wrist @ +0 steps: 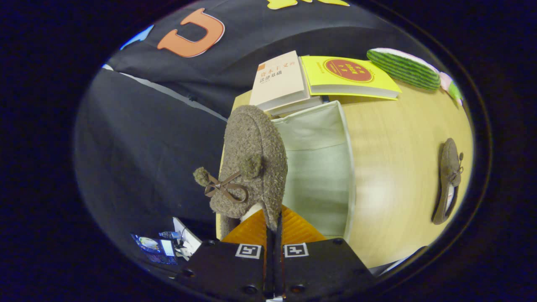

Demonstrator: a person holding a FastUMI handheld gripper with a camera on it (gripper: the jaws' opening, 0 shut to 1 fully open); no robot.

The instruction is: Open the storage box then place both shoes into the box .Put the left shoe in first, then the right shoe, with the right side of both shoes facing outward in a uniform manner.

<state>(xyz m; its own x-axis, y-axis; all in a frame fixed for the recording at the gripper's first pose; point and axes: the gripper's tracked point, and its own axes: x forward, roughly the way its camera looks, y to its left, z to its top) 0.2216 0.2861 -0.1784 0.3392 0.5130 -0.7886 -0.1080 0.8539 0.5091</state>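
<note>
Item: gripper (273, 235) — fingers drawn together, clamped on the heel edge of the held shoe (251, 163), both pads pressing the collar between them

Item: held shoe — fuzzy brown slipper with two pompoms and a thin bow, carried toe-forward just ahead of the fingers, hanging over the near wall of the storage box (348, 167); whether it is the left shoe cannot be told from here, though by task order it should be

Item: storage box — pale fabric bin, already open, interior bare, standing on the wooden table (398, 176) just in front of two books (279, 79)

Item: second shoe (448, 180) — matching slipper lying on the table, well apart from the box

Item: green striped object (402, 69) — beyond the books, not involved

Handling note, as judgement: the step in hand is lowering the first shoe into the box. The shoe should be brought fully over the opening, clear of the soft wall, which would likely fold if pushed. Its right side should face outward, it should sit against one wall to leave room for the second, and the grip should hold until the sole rests on the floor of the box
</note>
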